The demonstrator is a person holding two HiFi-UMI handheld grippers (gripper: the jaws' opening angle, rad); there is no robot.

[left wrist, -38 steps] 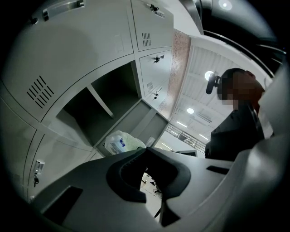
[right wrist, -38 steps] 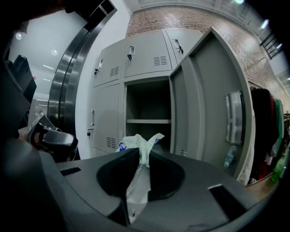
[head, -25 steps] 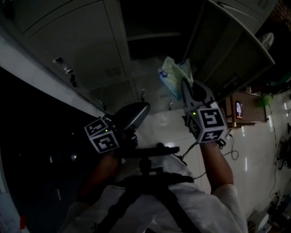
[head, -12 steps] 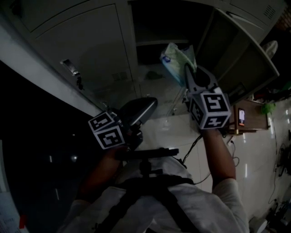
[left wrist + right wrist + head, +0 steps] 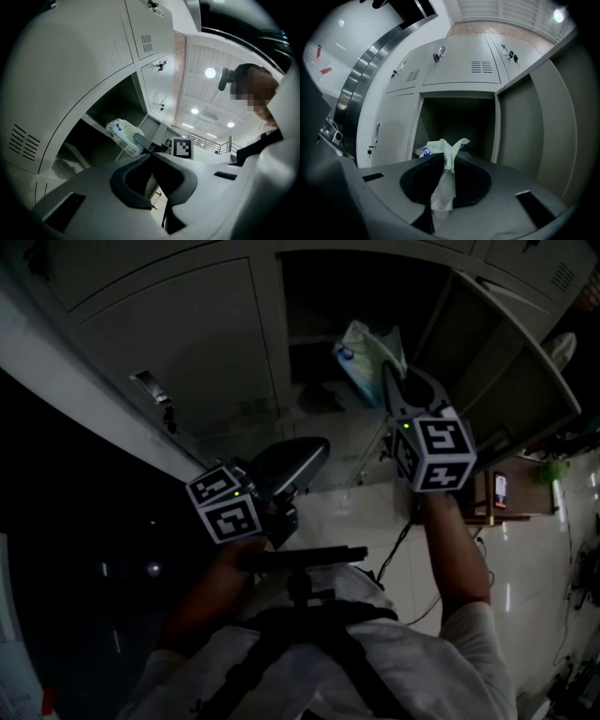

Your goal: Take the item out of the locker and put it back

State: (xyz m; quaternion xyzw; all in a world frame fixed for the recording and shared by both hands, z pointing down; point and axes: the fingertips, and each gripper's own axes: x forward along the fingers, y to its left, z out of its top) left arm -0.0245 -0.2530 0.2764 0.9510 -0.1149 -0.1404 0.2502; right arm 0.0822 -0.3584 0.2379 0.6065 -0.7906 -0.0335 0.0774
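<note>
Grey metal lockers (image 5: 454, 70) line the dim room, one compartment (image 5: 457, 124) open with its door (image 5: 502, 362) swung out to the right. The right tongs (image 5: 446, 161) pinch the crumpled wrap of a soft plastic pack (image 5: 364, 360) just near of that opening, while the left tongs (image 5: 151, 155) hang lower left, closed tip to tip on nothing. This looks like the put-back step: the pack needs carrying farther in, setting down and letting go.

Head view looks down; both gripper views face the locker (image 5: 457, 117).
</note>
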